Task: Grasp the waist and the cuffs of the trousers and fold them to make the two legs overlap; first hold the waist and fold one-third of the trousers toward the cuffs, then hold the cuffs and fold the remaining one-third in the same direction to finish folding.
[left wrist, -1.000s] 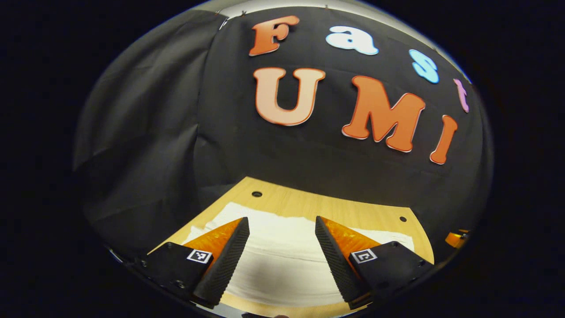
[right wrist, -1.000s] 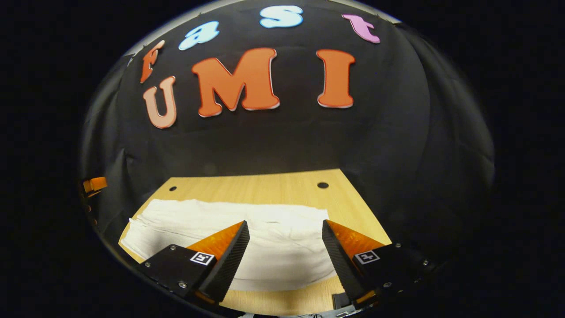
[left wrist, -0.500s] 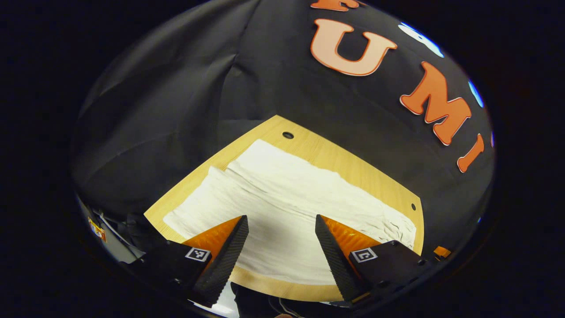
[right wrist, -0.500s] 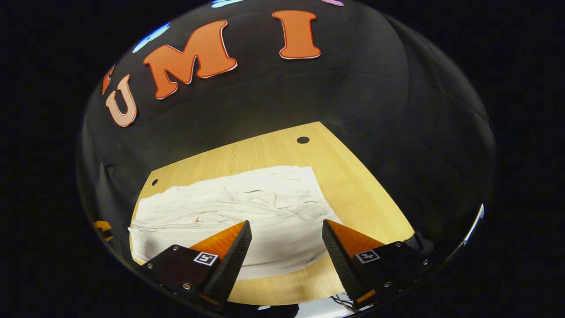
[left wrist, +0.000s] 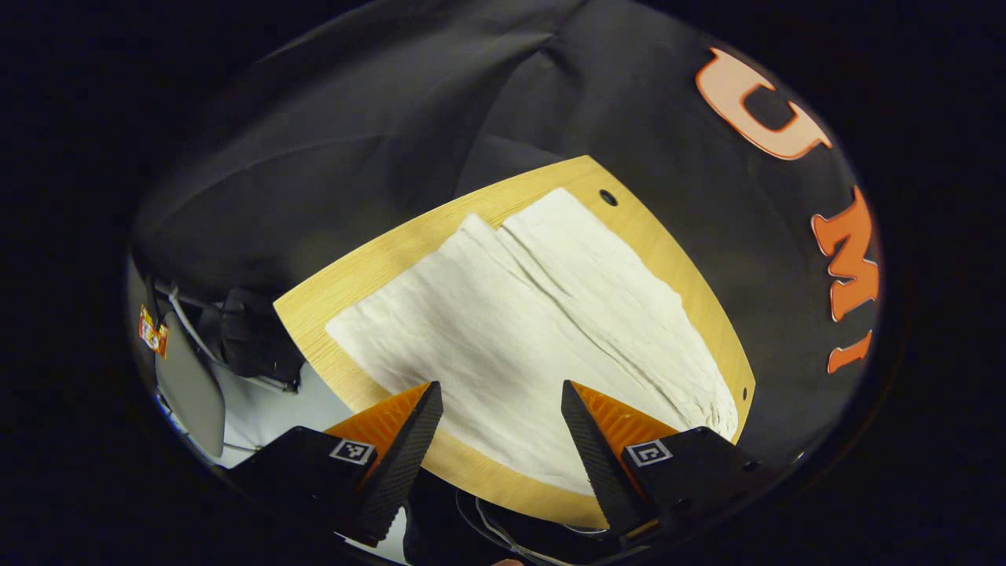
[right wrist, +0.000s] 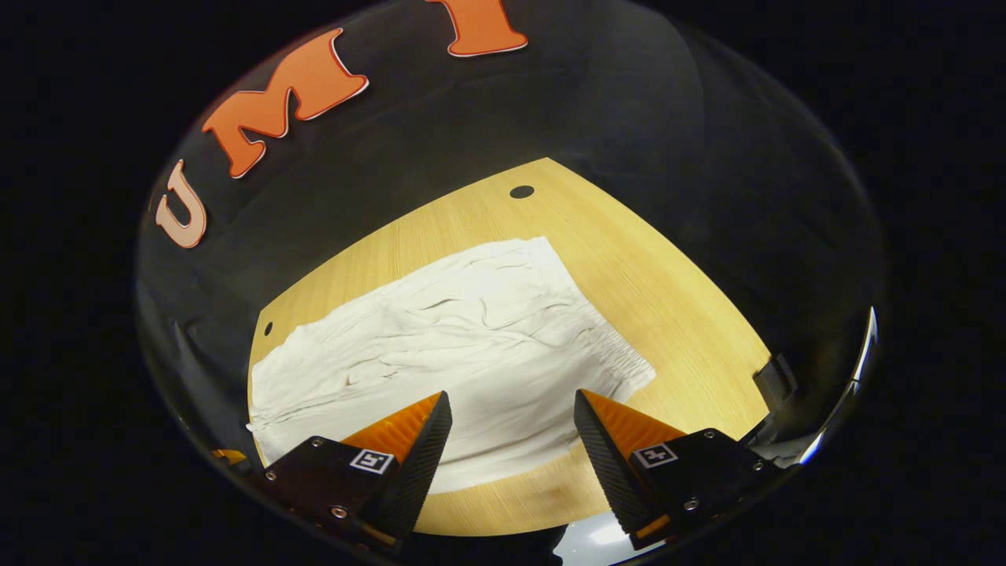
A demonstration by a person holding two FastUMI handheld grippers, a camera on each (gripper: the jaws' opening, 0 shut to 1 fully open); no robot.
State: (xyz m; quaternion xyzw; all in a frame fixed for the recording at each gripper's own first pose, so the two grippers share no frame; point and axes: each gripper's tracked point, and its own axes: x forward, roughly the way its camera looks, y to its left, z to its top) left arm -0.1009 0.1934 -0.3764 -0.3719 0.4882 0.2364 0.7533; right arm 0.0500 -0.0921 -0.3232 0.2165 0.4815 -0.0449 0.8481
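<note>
The white trousers (left wrist: 519, 330) lie spread flat on the wooden counter (left wrist: 377, 259), covering most of its top. In the left gripper view the two legs run side by side, a long crease between them, their ends near a hole (left wrist: 607, 196) at the far corner. In the right gripper view the trousers (right wrist: 440, 346) are wrinkled, with a gathered edge (right wrist: 621, 365) toward the right, and bare counter (right wrist: 668, 299) lies beyond it. The left tongs (left wrist: 501, 428) hang above the near edge of the cloth, released, fingers wide apart and holding nothing. The right tongs (right wrist: 512, 436) hang likewise over the near edge, released and apart from the fabric.
</note>
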